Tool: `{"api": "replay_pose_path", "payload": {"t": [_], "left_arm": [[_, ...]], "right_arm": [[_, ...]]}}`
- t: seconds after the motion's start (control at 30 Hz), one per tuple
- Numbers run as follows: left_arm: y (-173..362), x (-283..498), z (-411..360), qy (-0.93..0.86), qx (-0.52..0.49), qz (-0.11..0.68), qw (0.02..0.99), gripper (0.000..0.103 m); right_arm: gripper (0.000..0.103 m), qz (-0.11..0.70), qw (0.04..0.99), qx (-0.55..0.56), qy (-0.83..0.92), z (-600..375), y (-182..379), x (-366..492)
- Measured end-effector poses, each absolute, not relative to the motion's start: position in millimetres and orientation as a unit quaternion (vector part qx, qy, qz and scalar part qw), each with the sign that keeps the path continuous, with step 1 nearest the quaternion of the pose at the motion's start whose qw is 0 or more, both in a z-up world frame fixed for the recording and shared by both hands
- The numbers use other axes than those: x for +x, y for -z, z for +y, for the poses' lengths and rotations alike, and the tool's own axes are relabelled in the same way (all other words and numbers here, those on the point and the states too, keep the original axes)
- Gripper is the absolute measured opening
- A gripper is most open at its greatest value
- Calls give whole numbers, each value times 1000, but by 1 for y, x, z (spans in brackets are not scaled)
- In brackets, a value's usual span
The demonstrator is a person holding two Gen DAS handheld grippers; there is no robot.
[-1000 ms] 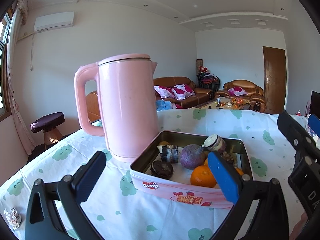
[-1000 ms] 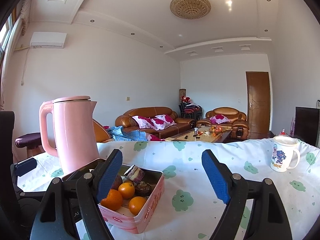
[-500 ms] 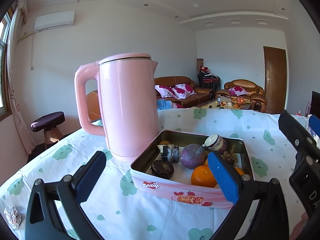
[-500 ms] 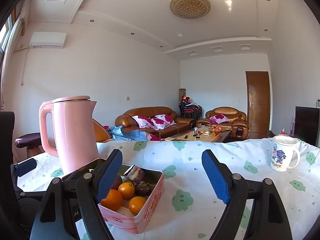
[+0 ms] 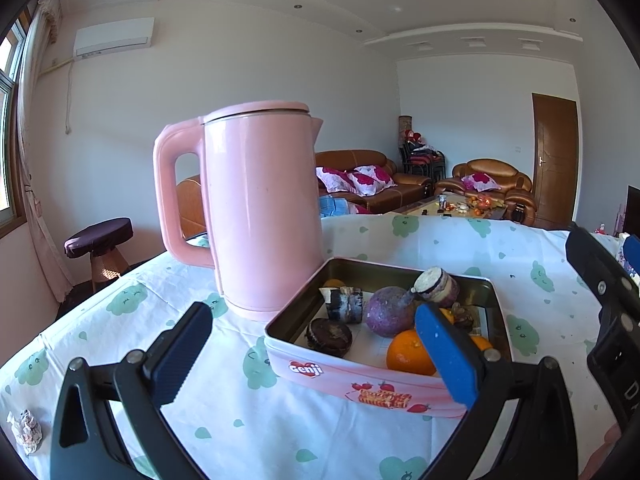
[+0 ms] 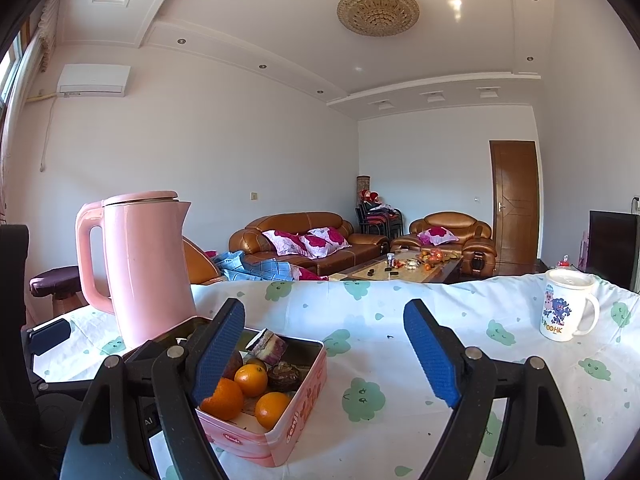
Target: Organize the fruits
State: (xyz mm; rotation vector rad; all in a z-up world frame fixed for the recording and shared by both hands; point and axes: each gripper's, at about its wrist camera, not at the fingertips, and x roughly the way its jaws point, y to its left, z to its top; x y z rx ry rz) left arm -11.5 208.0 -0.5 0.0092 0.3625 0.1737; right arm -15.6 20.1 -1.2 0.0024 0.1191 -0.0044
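Both grippers, left gripper (image 5: pixel 312 358) and right gripper (image 6: pixel 324 354), hover with jaws apart and empty before the fruit tin (image 5: pixel 360 376) beside the pink kettle (image 5: pixel 256 208) on the counter (image 6: pixel 400 360), seemingly poised to choose a fruit.

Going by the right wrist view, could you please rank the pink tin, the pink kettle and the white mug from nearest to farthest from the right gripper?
1. Pink tin, just beside the right gripper's left finger.
2. Pink kettle, behind the tin, far left.
3. White mug, far right.

Kettle and mug are close to call.
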Motion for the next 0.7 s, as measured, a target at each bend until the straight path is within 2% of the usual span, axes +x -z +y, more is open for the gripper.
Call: {"api": "replay_pose_path", "payload": {"t": [0.7], "left_arm": [[0, -9, 203, -103, 17, 186, 977, 103]], "right_arm": [[83, 62, 998, 3, 4, 20, 1, -15]]}}
